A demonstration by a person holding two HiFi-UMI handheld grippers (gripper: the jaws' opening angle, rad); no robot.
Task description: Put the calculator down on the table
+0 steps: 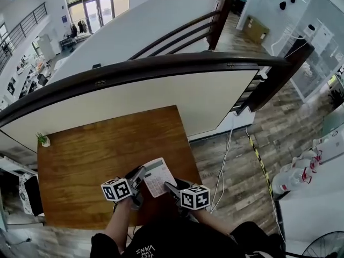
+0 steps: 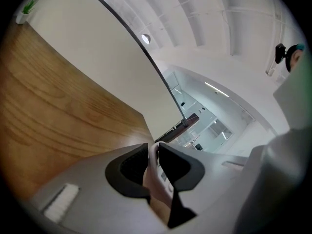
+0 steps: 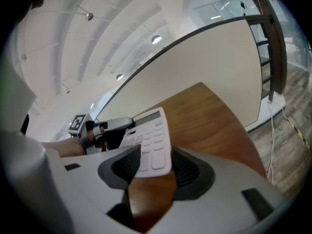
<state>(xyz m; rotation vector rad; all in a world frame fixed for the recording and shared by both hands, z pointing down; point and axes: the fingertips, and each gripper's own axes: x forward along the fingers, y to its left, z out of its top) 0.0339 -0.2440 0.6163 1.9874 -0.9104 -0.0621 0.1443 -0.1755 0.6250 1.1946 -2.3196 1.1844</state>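
Held over the bench (image 1: 97, 149) near its near right corner: calculator (image 3: 148, 130), pinched edge-on in the fingers of the left gripper (image 2: 154, 151), clasped across its near end by the right gripper (image 3: 157, 155). Likely light, stiff, slick plastic; best gripped by the side edges, clear of the keys.

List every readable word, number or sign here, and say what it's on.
"VANS": white print on the person's black shirt; the smaller print next to it is too small to read.
Calculator keys: too blurred to read in any view.
Marker cubes: black-and-white patterns only, no words.
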